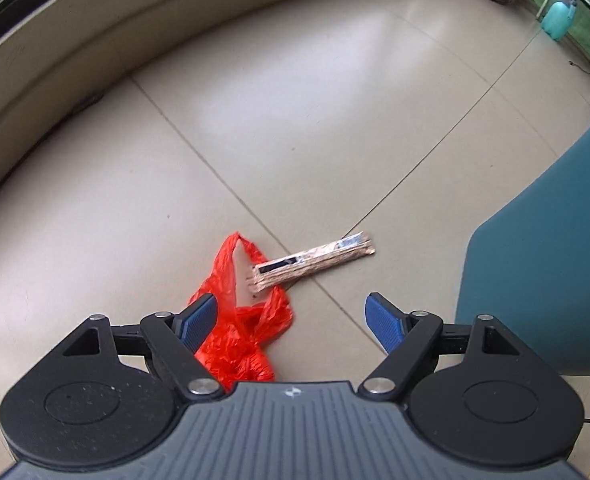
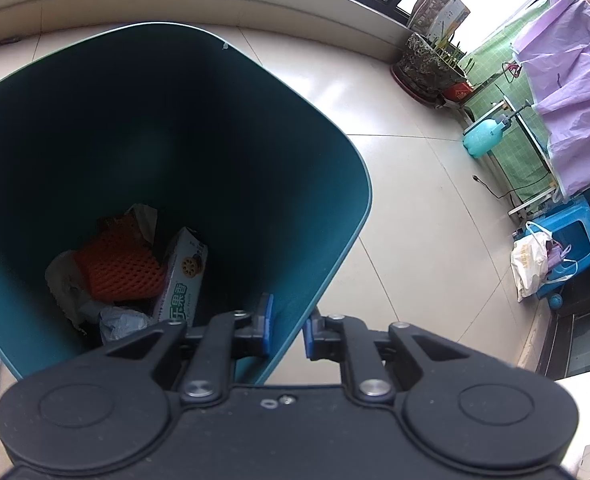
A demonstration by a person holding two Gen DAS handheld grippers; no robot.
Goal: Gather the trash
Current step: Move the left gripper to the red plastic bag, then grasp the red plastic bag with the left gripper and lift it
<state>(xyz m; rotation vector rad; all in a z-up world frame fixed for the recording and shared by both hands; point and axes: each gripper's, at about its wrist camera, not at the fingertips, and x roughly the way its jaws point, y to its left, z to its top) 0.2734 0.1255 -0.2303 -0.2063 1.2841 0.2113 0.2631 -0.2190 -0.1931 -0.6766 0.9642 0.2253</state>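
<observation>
Bin (image 2: 327, 200) part-filled, right tongs (image 2: 288, 330) clamping its rim; left tongs (image 1: 293, 322) wide over red bag (image 1: 239, 336), wrapper (image 1: 315, 266) left.

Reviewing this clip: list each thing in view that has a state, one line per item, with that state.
left gripper: open, empty, above the floor trash.
right gripper: shut on the rim of the bin.
teal bin: no lid, partly filled with trash.
red plastic bag: crumpled on the floor, not picked up.
flat wrapper: lying on the floor, one end on the bag.
snack box: inside the bin.
</observation>
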